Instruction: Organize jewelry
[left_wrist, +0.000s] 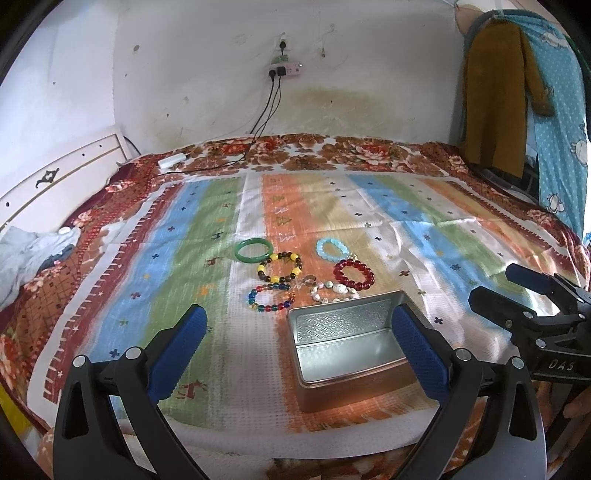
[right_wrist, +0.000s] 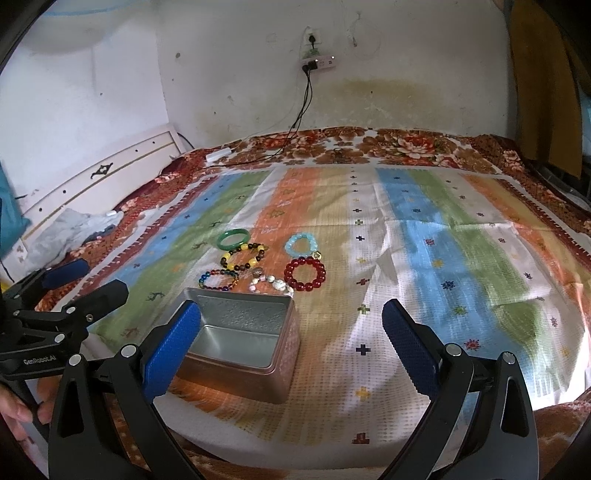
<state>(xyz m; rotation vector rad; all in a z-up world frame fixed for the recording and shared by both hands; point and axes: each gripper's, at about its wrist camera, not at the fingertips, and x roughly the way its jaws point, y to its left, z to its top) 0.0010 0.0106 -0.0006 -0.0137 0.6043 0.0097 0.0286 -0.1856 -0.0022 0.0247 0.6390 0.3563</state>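
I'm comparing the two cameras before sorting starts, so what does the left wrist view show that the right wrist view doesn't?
Only the left wrist view shows the blue patterned curtain and the right gripper from outside. Only the right wrist view shows the left gripper from outside, labelled GenRobot.AI. Both show the open metal tin, the green bangle, the red bead bracelet and the wall power strip.

Shell bracelet (right_wrist: 275, 284) near edge hidden behind tin (right_wrist: 236, 332) rim; clothes (left_wrist: 491, 99) cut off at frame edge
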